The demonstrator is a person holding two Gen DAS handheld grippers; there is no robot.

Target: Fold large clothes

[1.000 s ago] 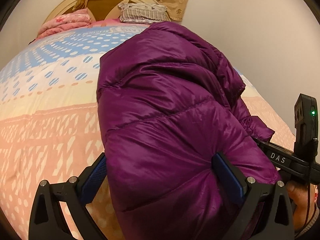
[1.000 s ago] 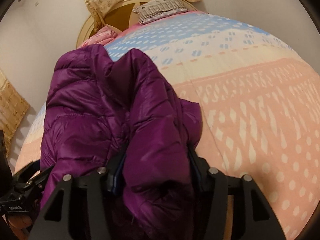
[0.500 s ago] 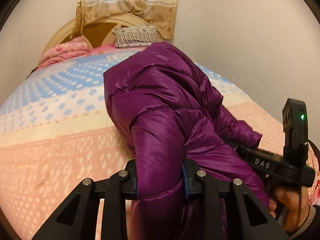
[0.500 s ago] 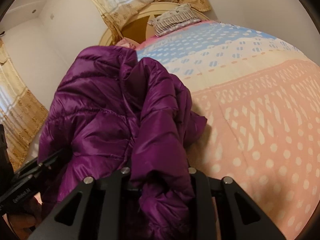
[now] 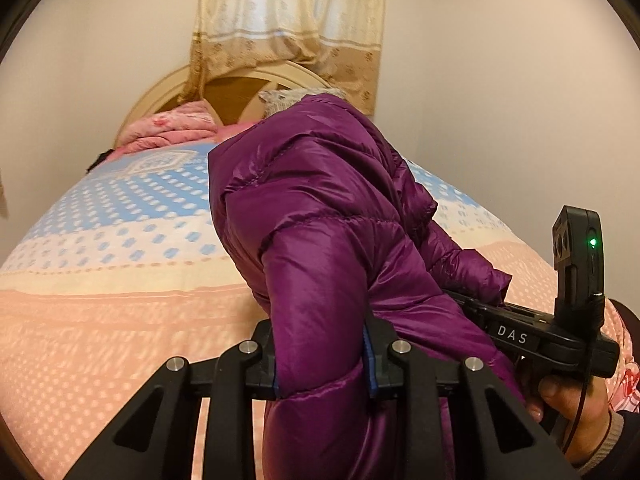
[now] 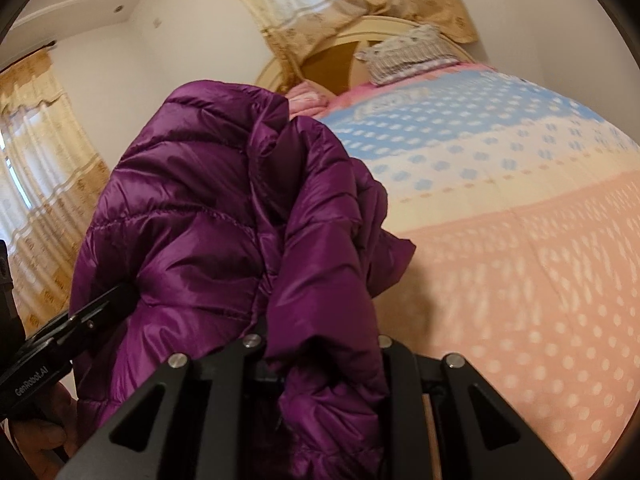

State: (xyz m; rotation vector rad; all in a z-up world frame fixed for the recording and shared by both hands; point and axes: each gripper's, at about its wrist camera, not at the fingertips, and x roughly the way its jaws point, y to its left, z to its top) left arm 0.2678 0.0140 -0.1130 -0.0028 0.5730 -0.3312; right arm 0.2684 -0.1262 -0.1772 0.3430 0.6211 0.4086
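A shiny purple quilted puffer jacket (image 5: pixel 320 216) is held up above the bed, bunched between both grippers. My left gripper (image 5: pixel 322 360) is shut on a thick fold of the jacket near its lower edge. My right gripper (image 6: pixel 320 356) is shut on another fold of the jacket (image 6: pixel 200 216); its fingertips are hidden under the fabric. The right gripper's body also shows in the left wrist view (image 5: pixel 540 336), and the left gripper's body shows at the left edge of the right wrist view (image 6: pixel 52 344). The far end of the jacket hangs towards the bed.
The bed (image 5: pixel 100 280) has a pink, cream and blue dotted cover. A folded pink quilt (image 5: pixel 172 128) and a striped pillow (image 6: pixel 404 56) lie by the rounded headboard (image 5: pixel 248 88). Curtains (image 5: pixel 292 20) hang behind, and a wall is close on the right.
The left gripper closed from wide open onto a jacket fold. Both grippers lifted and tilted upward, raising the jacket off the bed, so more wall and curtain show.
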